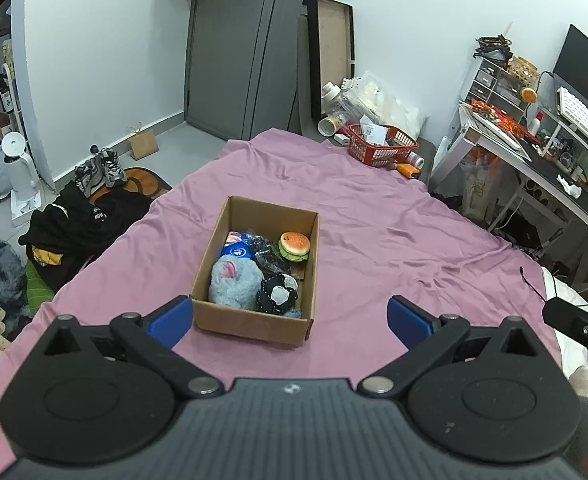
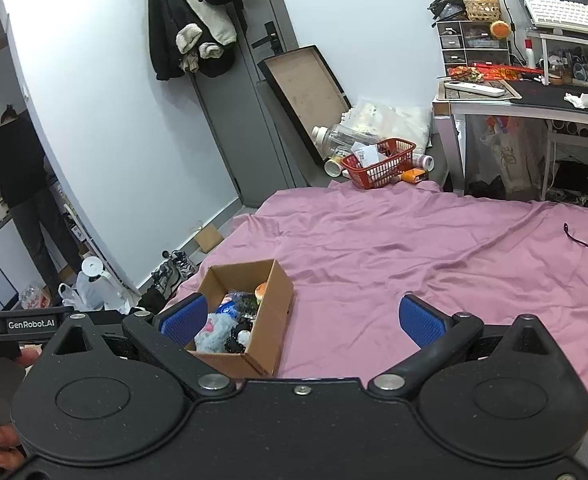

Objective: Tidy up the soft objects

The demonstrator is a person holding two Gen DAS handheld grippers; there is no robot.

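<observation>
Both tools are released and carry nothing: the left tool (image 1: 290,316) hangs over the near end of the box (image 1: 254,320) on the pink bed (image 1: 374,208), the right tool (image 2: 300,320) to the box's right. The box holds a blue plush (image 1: 232,280), black pouch (image 1: 277,298) and burger toy (image 1: 294,245), so I judge sorting nearly done; any further reach should drop straight in, clear of the cardboard walls. Only the left view shows the burger whole; only the right shows a person (image 2: 18,184) in the doorway and coats (image 2: 192,20) on the door.

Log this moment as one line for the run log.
left gripper open | right gripper open | cardboard box holds soft toys | pink sheet bare of toys
</observation>
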